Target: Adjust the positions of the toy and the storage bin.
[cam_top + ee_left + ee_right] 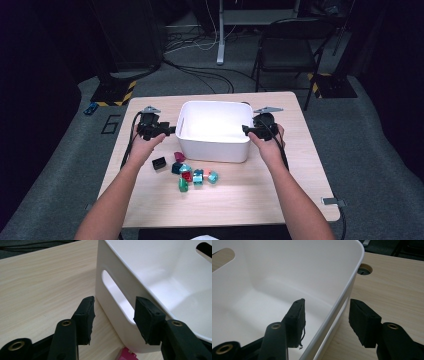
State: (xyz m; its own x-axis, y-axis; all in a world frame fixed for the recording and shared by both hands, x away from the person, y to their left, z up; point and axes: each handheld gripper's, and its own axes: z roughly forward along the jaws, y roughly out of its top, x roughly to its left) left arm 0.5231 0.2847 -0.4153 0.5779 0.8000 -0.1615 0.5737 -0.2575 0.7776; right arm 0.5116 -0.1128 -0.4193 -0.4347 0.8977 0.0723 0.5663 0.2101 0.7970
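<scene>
Our forearms come in low; left gripper (171, 130) & right gripper (246, 129) both open, each straddling an end wall of the white bin (214, 150) mid-worktop (150, 205), nothing clamped yet imo.

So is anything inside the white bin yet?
No, the white bin is bare inside; the small blocks lie on the table.

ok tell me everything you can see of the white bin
The white bin is a smooth, rounded-corner rectangular tub that looks plastic, with an oval handle slot in each end wall. It stands upright and empty at the middle of the wooden table. The left gripper and right gripper each straddle an end wall, pads not pressing.
</scene>
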